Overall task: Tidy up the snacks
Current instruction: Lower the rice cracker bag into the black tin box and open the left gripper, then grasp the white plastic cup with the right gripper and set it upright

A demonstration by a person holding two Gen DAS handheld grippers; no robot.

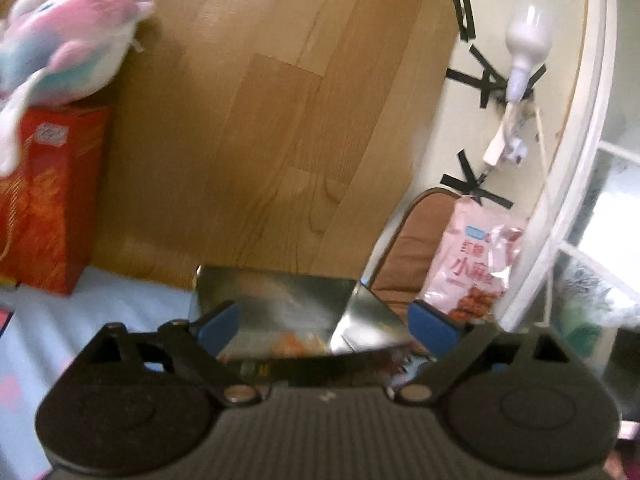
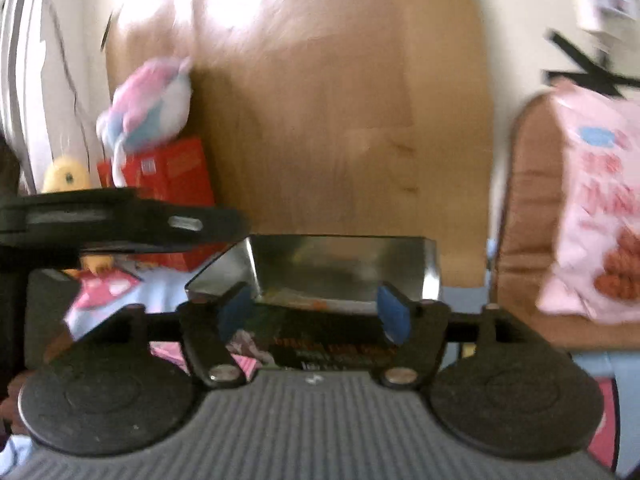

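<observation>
While both views are smeared by motion blur, an open box (image 1: 280,312) with shiny foil-lined flaps is seen lying just ahead of each tool, on a pale blue bed sheet (image 1: 132,300) with a pink print. The left tool (image 1: 326,322) is held with its blue pads spread wide, one on either side of the box's near edge; whether the pads touch the flaps cannot be told, but no pressing grip is seen. The right tool (image 2: 314,310) is likewise parted, its blue pads standing just outside the near corners of the box (image 2: 340,268) without closing on it. Orange contents are glimpsed inside the box. Far behind it a wooden board (image 1: 280,120) is stood upright. At the far left a red carton (image 1: 48,196) is seen, with a pink, white and blue plush toy (image 1: 68,40) resting on top. To the right a pink snack bag (image 1: 476,256) is leaned against a brown cushion (image 1: 412,248). Black tape strips (image 1: 476,188) are stuck on the wall beyond. In the right wrist view, the left tool's black body (image 2: 120,220) is seen at the left, near a yellow toy (image 2: 66,176).
</observation>
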